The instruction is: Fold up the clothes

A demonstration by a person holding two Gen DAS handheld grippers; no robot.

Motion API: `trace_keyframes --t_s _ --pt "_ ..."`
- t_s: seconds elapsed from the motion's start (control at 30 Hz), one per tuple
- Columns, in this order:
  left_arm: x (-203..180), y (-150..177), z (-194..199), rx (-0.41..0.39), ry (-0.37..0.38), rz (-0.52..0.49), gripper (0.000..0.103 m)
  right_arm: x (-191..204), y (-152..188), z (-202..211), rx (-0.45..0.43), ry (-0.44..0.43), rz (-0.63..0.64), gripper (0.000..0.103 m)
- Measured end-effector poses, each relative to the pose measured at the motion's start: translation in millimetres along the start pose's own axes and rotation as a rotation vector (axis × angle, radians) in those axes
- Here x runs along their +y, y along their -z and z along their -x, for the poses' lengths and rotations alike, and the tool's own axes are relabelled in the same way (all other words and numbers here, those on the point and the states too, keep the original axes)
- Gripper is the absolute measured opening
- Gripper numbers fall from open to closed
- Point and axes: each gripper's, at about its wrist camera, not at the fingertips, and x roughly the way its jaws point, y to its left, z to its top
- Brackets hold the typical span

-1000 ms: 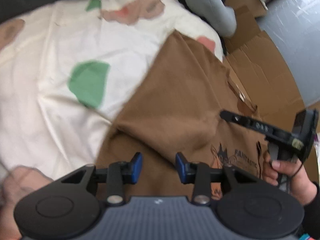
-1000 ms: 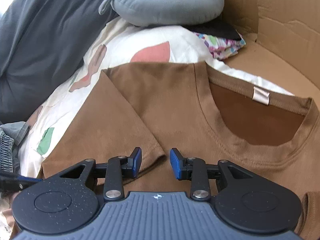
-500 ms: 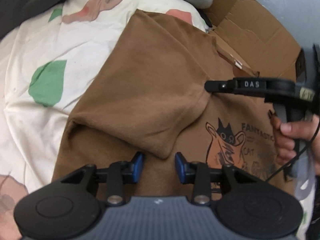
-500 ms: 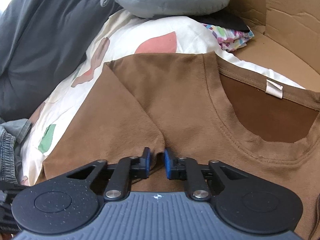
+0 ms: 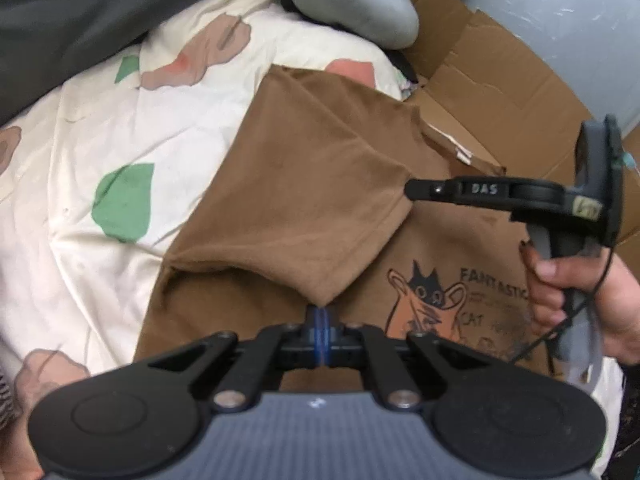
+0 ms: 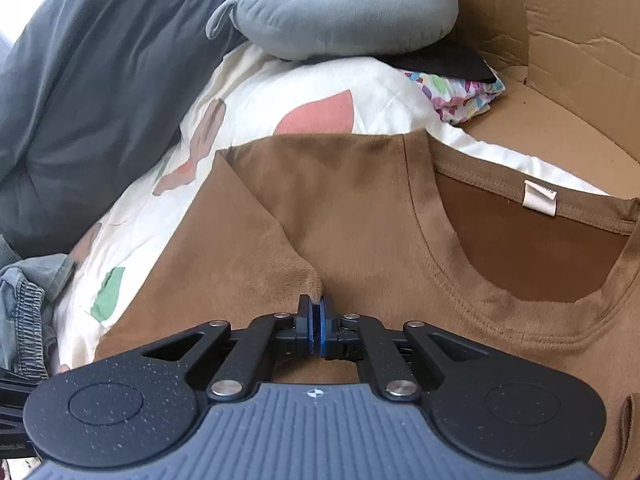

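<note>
Patterned bedding (image 5: 80,168) underlies brown T-shirt (image 5: 288,200); both grippers' jaws pinch sleeve corners; only left view shows print.

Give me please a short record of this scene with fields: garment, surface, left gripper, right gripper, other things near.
garment: brown T-shirt, cat print, sleeve folded in
surface: white bedsheet with coloured patches
left gripper: shut on sleeve corner
right gripper: shut on sleeve hem
other things near: grey neck pillow, cardboard, dark grey blanket

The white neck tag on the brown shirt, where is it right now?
Right wrist view, right side: the white tag sits on the brown shirt back collar, beside the cardboard box.
</note>
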Motion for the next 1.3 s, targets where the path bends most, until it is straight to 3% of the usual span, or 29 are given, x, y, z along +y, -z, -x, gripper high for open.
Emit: trace_keyframes --t_s 0.33,0.6,0.77,1.07,1.1,1.17,1.23,1.3 --pt "10.5 1.6 2.8 0.026 -0.025 0.056 0.001 -0.8 -0.5 -0.1 0.004 0.003 -0.002 0.002" --pt "13.8 -16.6 -0.5 -0.062 -0.046 0.033 0.004 -3.3 0.9 2.1 0.010 0.046 -0.005 0.012" --pt "21.2 -23.9 -18.9 -0.064 -0.067 0.013 0.007 -2.5 0.1 8.4 -0.020 0.076 0.022 0.016" --pt "26.3 -15.8 -33.4 -0.036 -0.095 -0.014 0.016 16.6 8.9 -2.4 -0.002 -0.018 0.072 0.016" --pt "26.8 -14.9 -34.9 -0.033 -0.098 -0.017 0.018 18.2 12.7 -6.1 0.011 -0.022 0.068 0.017" --pt "27.8 -12.9 -38.0 -0.027 -0.104 -0.023 0.031 23.3 21.5 -11.5 0.028 -0.013 0.079 0.026" --pt "23.7 -11.0 -38.1 -0.034 -0.106 -0.031 0.040 31.2 31.1 -9.5 0.027 -0.008 0.108 0.044" --pt "17.4 -9.1 -37.8 -0.049 -0.106 -0.037 0.051 39.3 40.7 -6.8 0.024 -0.004 0.138 0.048"
